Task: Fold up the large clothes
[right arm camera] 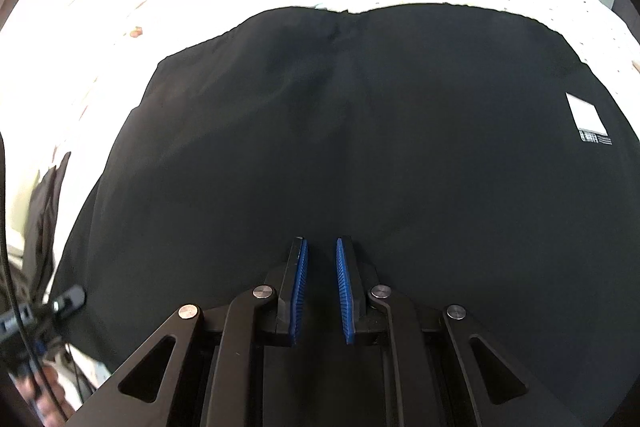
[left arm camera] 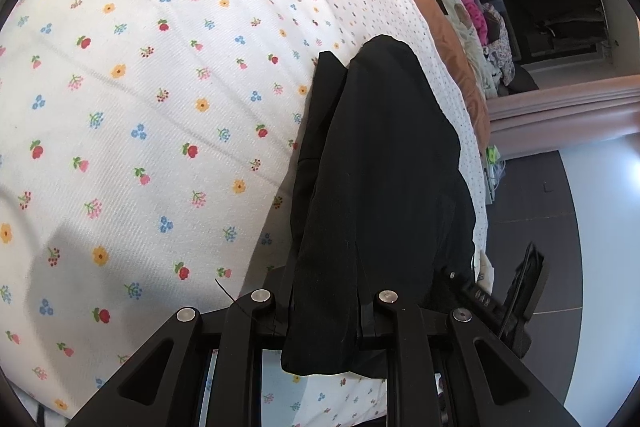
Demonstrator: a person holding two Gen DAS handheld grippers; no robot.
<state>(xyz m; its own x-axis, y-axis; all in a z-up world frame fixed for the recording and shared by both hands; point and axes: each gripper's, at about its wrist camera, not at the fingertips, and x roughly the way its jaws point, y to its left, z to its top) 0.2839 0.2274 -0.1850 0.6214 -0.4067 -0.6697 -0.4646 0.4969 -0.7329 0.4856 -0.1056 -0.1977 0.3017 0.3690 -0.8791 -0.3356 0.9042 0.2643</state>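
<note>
Left wrist, black garment [left arm camera: 380, 187] hides claw fingertips

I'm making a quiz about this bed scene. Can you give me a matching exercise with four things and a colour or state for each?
Things:
1. garment
2. bedsheet
3. left tongs
4. right tongs

States:
A. white with small flowers
B. black, spread across the bed
C. nothing between the blue pads, a narrow gap
D. closed on a hanging fold of black cloth

Pairs: 1-B, 2-A, 3-D, 4-C
</note>
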